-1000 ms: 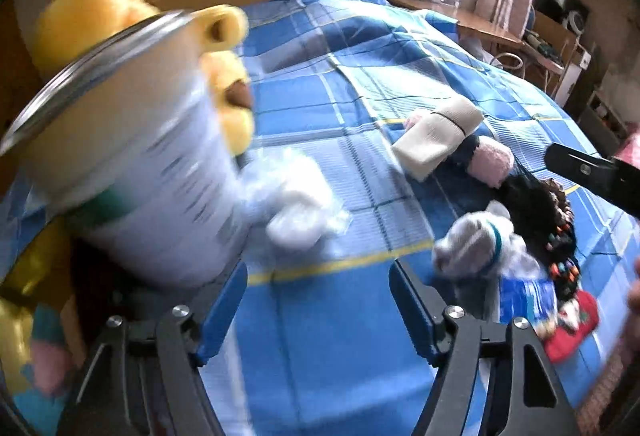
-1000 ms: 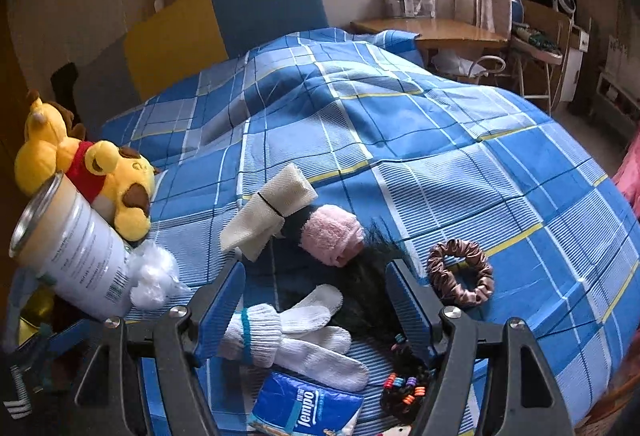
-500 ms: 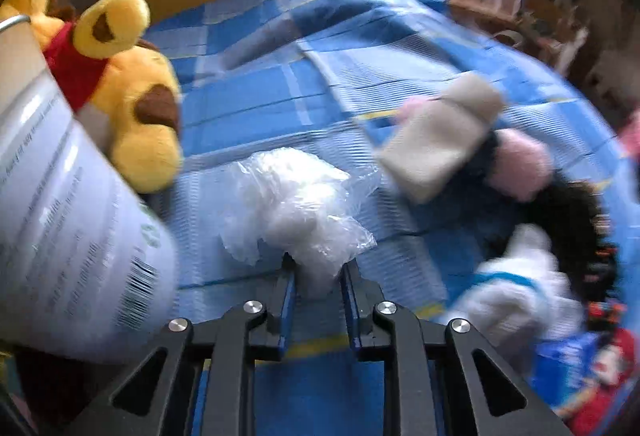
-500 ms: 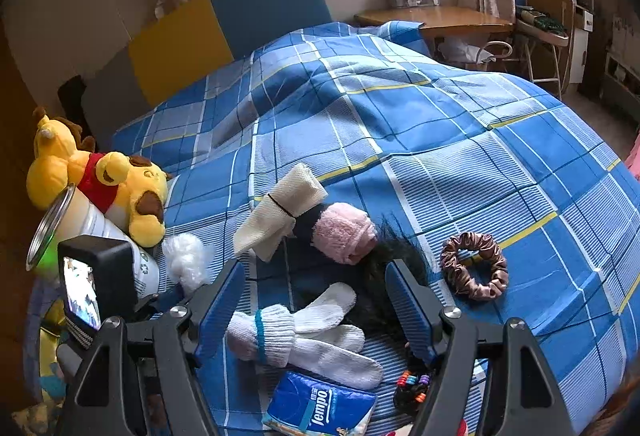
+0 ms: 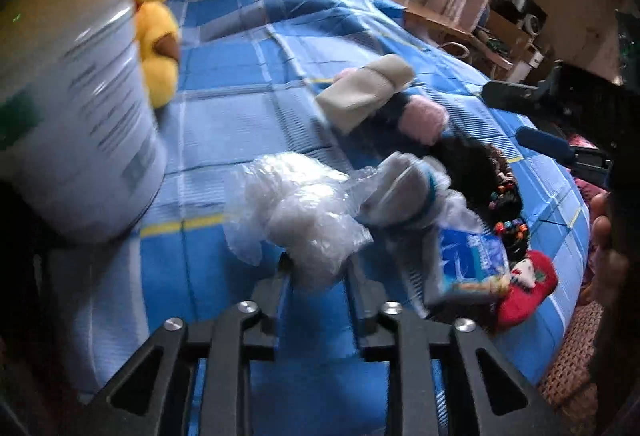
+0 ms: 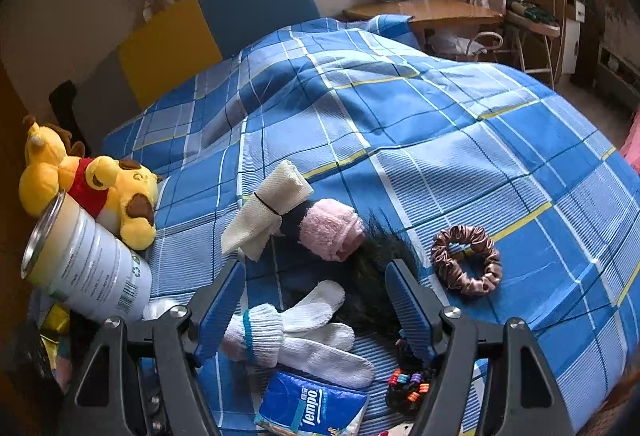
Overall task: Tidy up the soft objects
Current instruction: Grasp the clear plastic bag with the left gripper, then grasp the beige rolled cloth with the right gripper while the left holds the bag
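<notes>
The left wrist view looks steeply down along its own fingers from close above the blue checked bedspread (image 5: 240, 116), facing across the bed toward the window; the tin can (image 5: 76, 108) looms large at its left edge. The right wrist view sits farther from the tin can (image 6: 88, 276) (small here, at lower left) and faces up the bed to the headboard (image 6: 256, 8). Both share the tin can, the yellow plush toy (image 6: 100, 192) behind it, and the white gloves (image 6: 296, 336) and tissue pack (image 6: 312, 404) to the can's right.
</notes>
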Available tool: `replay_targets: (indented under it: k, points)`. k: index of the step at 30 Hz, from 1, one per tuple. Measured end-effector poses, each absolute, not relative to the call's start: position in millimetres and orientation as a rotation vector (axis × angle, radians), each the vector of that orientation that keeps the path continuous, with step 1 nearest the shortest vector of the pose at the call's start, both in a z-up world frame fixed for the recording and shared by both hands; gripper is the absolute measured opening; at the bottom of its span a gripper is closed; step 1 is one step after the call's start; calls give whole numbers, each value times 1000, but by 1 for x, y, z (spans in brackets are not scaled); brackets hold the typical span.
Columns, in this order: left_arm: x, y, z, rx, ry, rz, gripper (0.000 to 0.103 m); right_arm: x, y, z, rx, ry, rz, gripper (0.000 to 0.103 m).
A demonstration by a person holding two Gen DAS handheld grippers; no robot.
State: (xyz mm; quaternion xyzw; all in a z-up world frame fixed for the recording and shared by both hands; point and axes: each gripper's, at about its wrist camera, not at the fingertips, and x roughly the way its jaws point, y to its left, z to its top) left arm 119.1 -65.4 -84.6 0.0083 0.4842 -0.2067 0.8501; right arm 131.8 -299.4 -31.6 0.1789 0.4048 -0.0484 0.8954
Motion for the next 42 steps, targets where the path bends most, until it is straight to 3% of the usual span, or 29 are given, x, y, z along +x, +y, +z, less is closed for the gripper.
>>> replay_targets:
  k: [2, 4, 9, 10, 11, 13, 22, 33, 42]
  points:
    - [116, -62, -84, 16, 1010, -414, 68, 131, -302, -32, 391, 840, -100, 74]
    - [114, -61, -78, 30, 973, -389, 75, 131, -306, -34, 411, 843, -104, 74]
    - [129, -80, -81, 139, 957, -390, 76, 132, -313, -38, 468, 853, -102, 74]
    - [133, -86, -84, 160, 955, -395, 76, 132, -314, -39, 476, 853, -101, 74]
    - [135, -91, -88, 185, 950, -397, 68, 131, -316, -39, 487, 851, -100, 74]
    - [137, -97, -99, 212, 979, -411, 34, 132, -318, -40, 503, 847, -97, 74]
    - [95, -52, -107, 92, 958, -372, 31, 134, -307, -38, 520, 830, 1, 74]
    - [79, -52, -116, 154, 850, -373, 31, 194, -287, -63, 735, 952, 35, 75]
    - [78, -44, -117, 90, 831, -410, 30, 256, -272, -72, 600, 1017, -154, 76]
